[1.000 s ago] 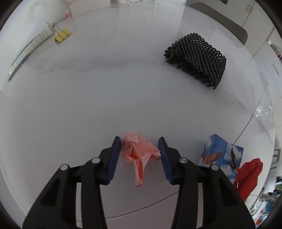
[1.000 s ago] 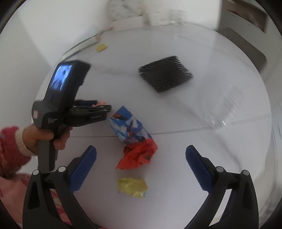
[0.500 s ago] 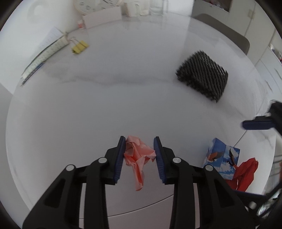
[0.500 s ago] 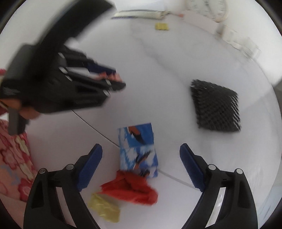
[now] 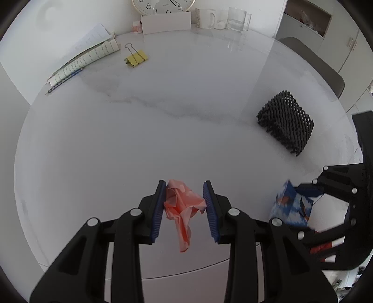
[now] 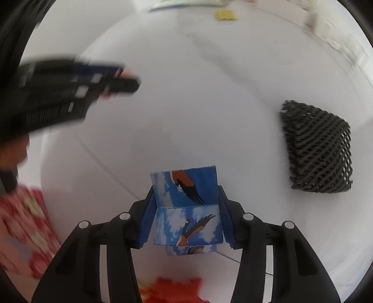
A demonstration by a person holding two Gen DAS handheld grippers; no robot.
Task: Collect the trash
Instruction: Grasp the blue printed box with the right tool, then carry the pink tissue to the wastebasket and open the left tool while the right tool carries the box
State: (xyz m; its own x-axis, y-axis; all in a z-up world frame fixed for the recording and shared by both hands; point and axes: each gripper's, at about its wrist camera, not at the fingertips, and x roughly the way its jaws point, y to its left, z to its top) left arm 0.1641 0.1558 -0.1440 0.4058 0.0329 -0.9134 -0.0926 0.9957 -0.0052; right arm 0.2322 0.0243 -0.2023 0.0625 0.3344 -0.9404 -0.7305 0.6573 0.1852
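Observation:
My left gripper (image 5: 185, 200) is shut on a crumpled pink paper (image 5: 183, 205) and holds it above the white marble table (image 5: 116, 139); a strip of the paper hangs down. My right gripper (image 6: 186, 216) is shut on a blue box with bird pictures (image 6: 186, 205). That box also shows in the left wrist view (image 5: 292, 208), with the right gripper around it. A red crumpled wrapper (image 6: 172, 290) lies below the box, blurred. The left gripper appears blurred at the left of the right wrist view (image 6: 121, 79).
A black foam net sleeve (image 5: 286, 122) lies on the table's right side, also in the right wrist view (image 6: 318, 146). A yellow binder clip (image 5: 136, 58), papers (image 5: 86, 56), a clock, a card and mugs (image 5: 207, 17) stand at the far edge.
My left gripper closed on the pink paper and lifted it. My right gripper swung over to the blue box and closed on it.

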